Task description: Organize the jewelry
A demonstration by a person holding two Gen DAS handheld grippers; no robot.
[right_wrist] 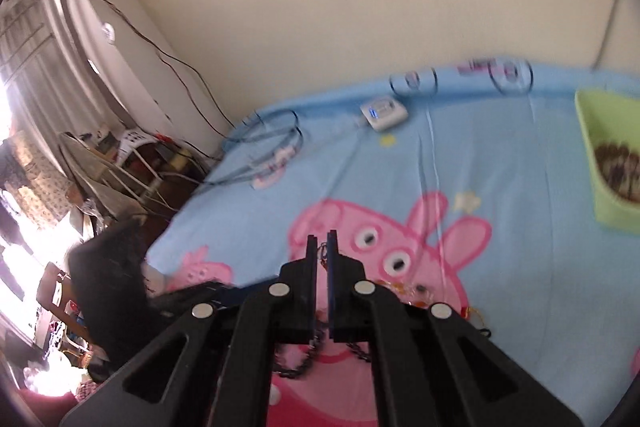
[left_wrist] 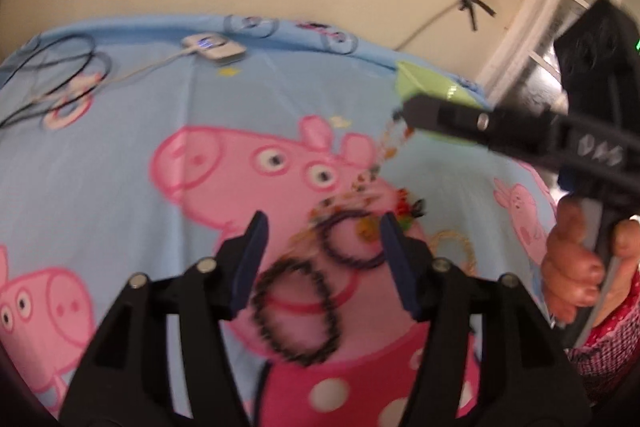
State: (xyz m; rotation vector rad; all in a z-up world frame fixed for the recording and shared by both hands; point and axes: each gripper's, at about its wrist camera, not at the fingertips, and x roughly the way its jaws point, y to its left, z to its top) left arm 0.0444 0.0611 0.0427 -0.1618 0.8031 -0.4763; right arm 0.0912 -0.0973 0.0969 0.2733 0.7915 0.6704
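The right gripper (right_wrist: 322, 241) has its jaws pressed together on a thin multicoloured beaded chain (left_wrist: 382, 151), which in the left wrist view trails from the tip down toward the heap of jewelry (left_wrist: 360, 227) on the bed (left_wrist: 240, 99). The chain's lower end looks as though it has not left the heap. The green tray (right_wrist: 608, 215), already holding a dark beaded piece, sits at about two o'clock from the right gripper in its own view, well apart from it.

The left gripper (left_wrist: 324, 239) hangs over the heap with its jaws apart and nothing between the pads. A purple bracelet (left_wrist: 352, 239) lies between the fingertips and a black bracelet (left_wrist: 296, 311) at six o'clock of it.

The step in hand seems to be carrying the chain to the tray. To do it well, the person should raise the right gripper until the tail hangs free before swinging across, since a dragging end could snag the other pieces or pull them along. The squeeze should hold until the chain is well inside the tray's rim. Meanwhile the left gripper would best close on one bracelet only, across its band; the purple one appears nearest.
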